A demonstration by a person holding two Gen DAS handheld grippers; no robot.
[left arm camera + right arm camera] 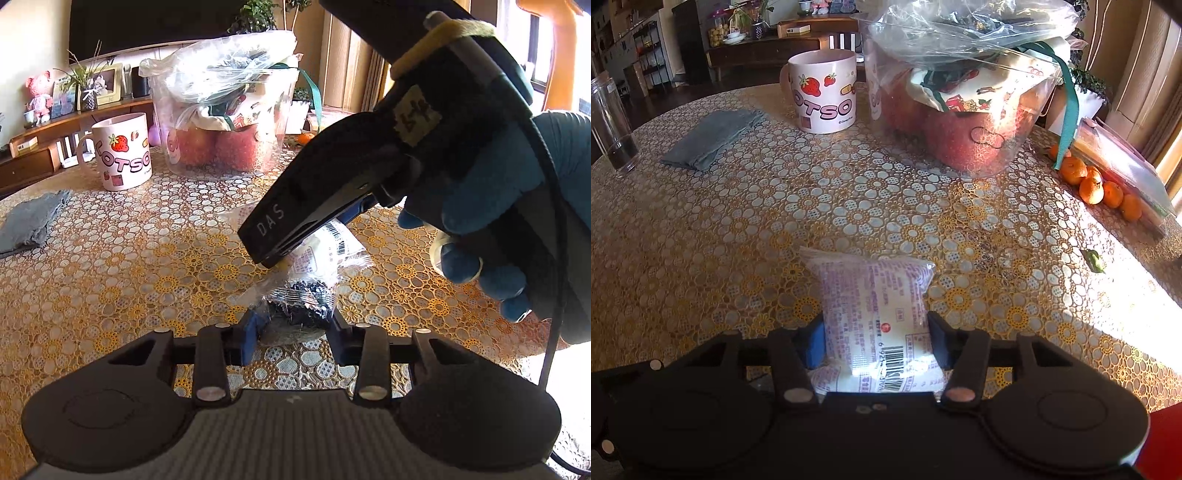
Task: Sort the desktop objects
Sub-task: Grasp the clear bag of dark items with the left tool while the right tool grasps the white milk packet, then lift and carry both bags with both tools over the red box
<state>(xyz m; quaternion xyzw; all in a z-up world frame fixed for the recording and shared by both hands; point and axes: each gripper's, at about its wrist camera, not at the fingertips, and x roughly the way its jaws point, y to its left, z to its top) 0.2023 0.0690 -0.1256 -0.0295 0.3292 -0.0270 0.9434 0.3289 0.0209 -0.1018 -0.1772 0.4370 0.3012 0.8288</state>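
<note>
A round table (701,229) covered in a gold and white flower-patterned lace cloth fills the foreground, with strong sunlight falling across its right edge while the left side lies in shade. Beyond the table's far edge runs a low dark wooden sideboard (44,147) against a pale wall (29,33), under a large dark screen (155,22). Beige pleated curtains (354,66) hang to the right beside a bright window (513,26), and dark shelving (650,55) stands in the far left corner.

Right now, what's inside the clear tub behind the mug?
Through the clear tub wall: reddish apples at the bottom, a printed cloth over them, a plastic bag on top. Whatever lies beneath the cloth and bag is covered.
</note>
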